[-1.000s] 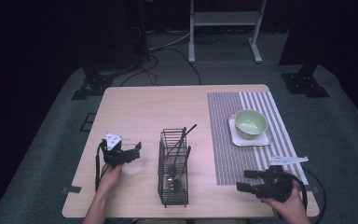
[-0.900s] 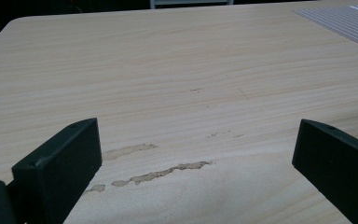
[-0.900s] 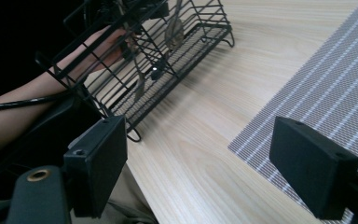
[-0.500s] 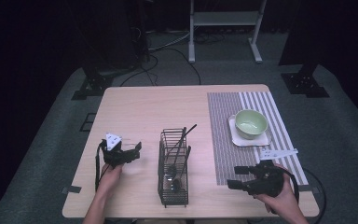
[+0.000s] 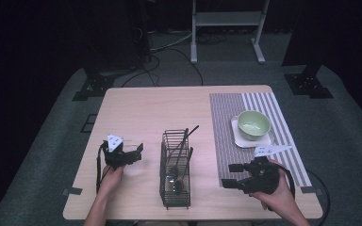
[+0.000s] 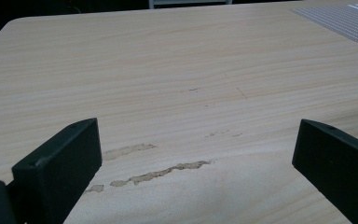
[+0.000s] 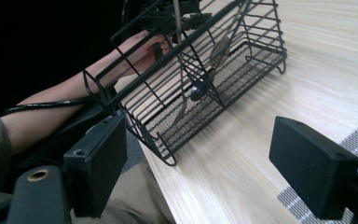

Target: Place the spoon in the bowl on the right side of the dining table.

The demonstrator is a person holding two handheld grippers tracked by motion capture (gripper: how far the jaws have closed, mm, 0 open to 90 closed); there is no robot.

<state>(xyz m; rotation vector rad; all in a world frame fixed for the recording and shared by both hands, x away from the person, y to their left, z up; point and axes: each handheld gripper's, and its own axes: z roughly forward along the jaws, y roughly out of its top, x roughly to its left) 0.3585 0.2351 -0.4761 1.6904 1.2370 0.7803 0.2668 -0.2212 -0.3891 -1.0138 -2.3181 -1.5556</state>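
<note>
- Black wire cutlery basket (image 5: 176,172) stands mid-tabletop (image 5: 141,113), utensils inside; I judge it light, stiff, open-meshed.
- I'd pinch its top rim wire.
- Right gripper (image 5: 232,175) faces it, fingers (image 7: 95,163) spread; left gripper (image 5: 139,153) likewise spread, empty.

The table (image 5: 146,113) is showing pale wood grain with a few worn tan patches. A grey-and-white striped placemat (image 5: 226,122) is lying under a pale green bowl (image 5: 253,124) on a white plate (image 5: 238,140). The wire basket (image 5: 175,197) and both grippers' jaws are showing black.
</note>
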